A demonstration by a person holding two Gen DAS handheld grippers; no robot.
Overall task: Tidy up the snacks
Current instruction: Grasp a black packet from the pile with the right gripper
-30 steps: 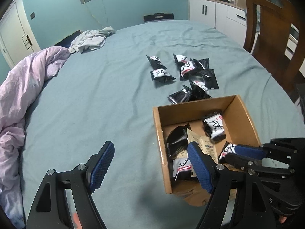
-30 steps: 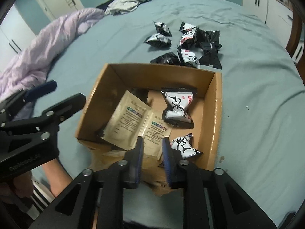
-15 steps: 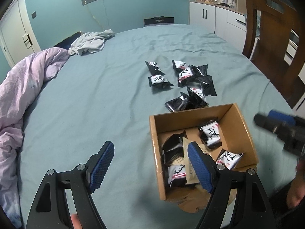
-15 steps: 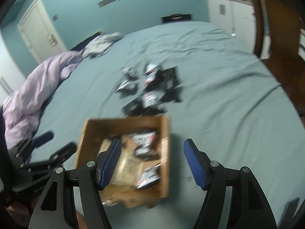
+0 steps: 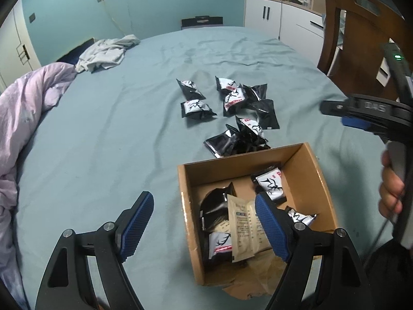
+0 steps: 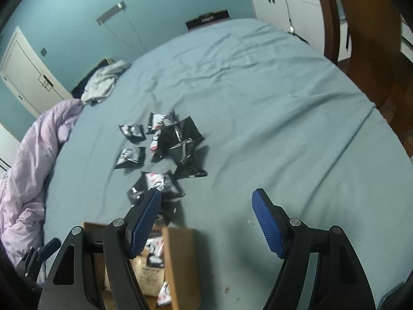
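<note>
Teal-walled bedroom; wide bed under a grey-blue sheet (image 5: 108, 139) filling both views. Left-wrist view: open brown cardboard box (image 5: 322, 180) at 5 o'clock on the sheet, holding black-and-white foil snack packets and a beige printed paper sachet (image 5: 241, 228). One boxed packet with a white antler-print face (image 5: 271, 184) near the box's far wall; another partly hidden behind the left gripper's right finger. Loose pile of black foil snack packets (image 5: 232, 111) just beyond the box's far wall, toward 12 o'clock, lying on the sheet and well apart from both grippers.

Left gripper (image 5: 204, 223): blue-padded jaws spread wide, nothing between them; right finger overlapping the box's interior in this view, left finger over bare sheet. Right gripper (image 6: 209, 222): jaws just opened wide, nothing between them, seen in its own view over bare sheet with the pile at 11 o'clock and the box corner at 7 o'clock; picture slightly blurred. Same gripper seen at 3 o'clock in the left-wrist view, gripped by a hand (image 5: 391, 191).

Rumpled lilac duvet (image 5: 23, 118) along 9 o'clock. Crumpled grey garment (image 5: 105, 54) at 11 o'clock. White cabinets (image 5: 281, 18) and dark wooden chair (image 5: 361, 28) at 1 to 2 o'clock.
</note>
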